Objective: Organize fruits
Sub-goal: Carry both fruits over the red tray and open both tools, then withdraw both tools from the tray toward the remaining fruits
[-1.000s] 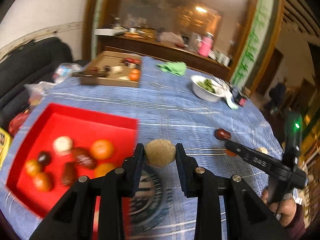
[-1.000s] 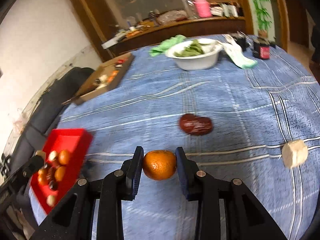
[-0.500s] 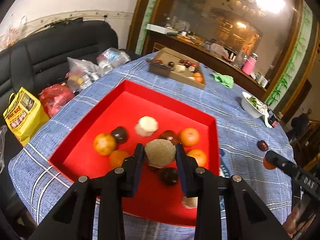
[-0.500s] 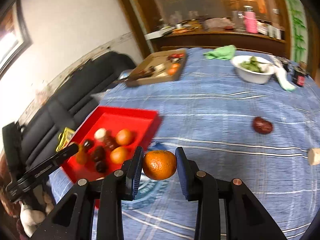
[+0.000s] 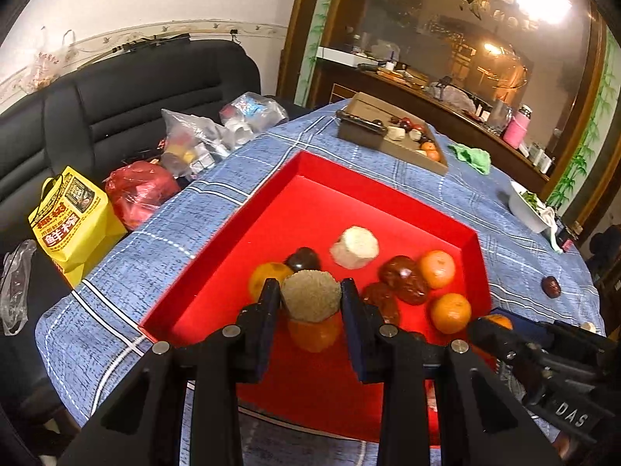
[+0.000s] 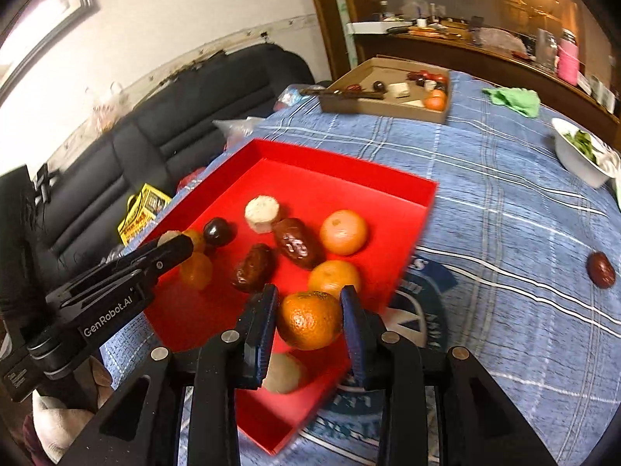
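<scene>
A red tray (image 5: 271, 209) on the blue checked tablecloth holds several oranges, dark dates and a white round piece (image 5: 355, 247). My left gripper (image 5: 310, 305) is shut on a rough tan round fruit (image 5: 310, 299) and hangs over the tray's near left part. In the right wrist view the right gripper (image 6: 310, 322) is shut on an orange (image 6: 310, 320) above the near right corner of the red tray (image 6: 349, 178), with a pale tan fruit (image 6: 285, 372) lying under it. The left gripper (image 6: 180, 246) reaches in from the left. One dark date (image 6: 601, 270) lies out on the cloth.
A cardboard box (image 6: 388, 106) with small items sits at the table's far side, with a green cloth (image 6: 512, 101) and a white bowl of greens (image 6: 582, 155) to the right. A black sofa (image 5: 116, 97) with plastic bags and a yellow bag (image 5: 70, 217) borders the table's left edge.
Both grippers have swung left from over the bare cloth to above the red tray, each still carrying its fruit. The left one has also come lower over the tray.
</scene>
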A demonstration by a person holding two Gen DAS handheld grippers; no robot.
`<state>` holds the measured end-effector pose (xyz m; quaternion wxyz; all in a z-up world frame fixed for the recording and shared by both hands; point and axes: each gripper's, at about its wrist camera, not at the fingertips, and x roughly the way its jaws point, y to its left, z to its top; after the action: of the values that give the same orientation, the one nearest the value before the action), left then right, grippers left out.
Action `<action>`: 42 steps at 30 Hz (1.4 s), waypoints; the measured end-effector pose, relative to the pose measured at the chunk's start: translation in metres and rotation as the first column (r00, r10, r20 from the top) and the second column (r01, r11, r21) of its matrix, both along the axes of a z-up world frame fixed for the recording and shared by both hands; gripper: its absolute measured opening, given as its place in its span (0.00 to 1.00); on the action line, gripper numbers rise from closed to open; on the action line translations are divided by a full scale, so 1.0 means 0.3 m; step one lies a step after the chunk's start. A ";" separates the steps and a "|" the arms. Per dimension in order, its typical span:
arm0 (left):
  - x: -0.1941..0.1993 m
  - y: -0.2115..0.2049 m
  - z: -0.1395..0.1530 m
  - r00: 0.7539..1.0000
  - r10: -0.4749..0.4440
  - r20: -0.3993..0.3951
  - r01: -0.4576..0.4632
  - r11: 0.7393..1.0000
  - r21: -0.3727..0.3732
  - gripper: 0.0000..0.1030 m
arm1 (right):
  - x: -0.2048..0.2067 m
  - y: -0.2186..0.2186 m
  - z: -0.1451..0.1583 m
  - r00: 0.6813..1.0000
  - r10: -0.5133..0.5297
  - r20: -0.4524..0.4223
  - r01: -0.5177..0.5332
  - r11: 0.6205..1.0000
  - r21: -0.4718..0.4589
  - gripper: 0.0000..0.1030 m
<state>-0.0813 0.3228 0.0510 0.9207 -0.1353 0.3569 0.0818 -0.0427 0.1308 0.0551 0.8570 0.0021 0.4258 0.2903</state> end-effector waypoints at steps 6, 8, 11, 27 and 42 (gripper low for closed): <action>0.003 0.018 0.002 0.999 0.032 0.004 -0.032 0.999 0.014 0.31 | 0.013 0.061 -0.036 0.999 0.029 -0.016 -0.030 0.999 -0.026 0.35; 0.003 0.021 0.004 0.999 0.033 0.006 -0.033 0.999 0.014 0.38 | 0.014 0.075 -0.041 0.999 0.034 -0.009 -0.035 0.999 -0.035 0.36; -0.001 0.016 0.013 0.999 0.031 0.013 -0.031 0.999 0.025 0.40 | 0.013 0.089 -0.037 0.999 0.038 0.010 -0.038 0.998 -0.051 0.36; -0.051 -0.013 0.086 0.997 0.044 0.068 -0.048 0.997 0.059 0.57 | -0.060 0.116 -0.016 0.995 0.094 0.019 -0.093 0.994 -0.049 0.37; -0.117 -0.102 0.157 0.995 -0.006 0.102 -0.004 0.995 0.096 0.59 | -0.147 0.032 0.045 0.996 0.056 0.064 -0.055 0.998 -0.018 0.44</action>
<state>-0.1163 0.2923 0.0980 0.9432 -0.0946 0.3051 0.0913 -0.0869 0.1403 0.0687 0.8619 -0.0261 0.4002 0.3103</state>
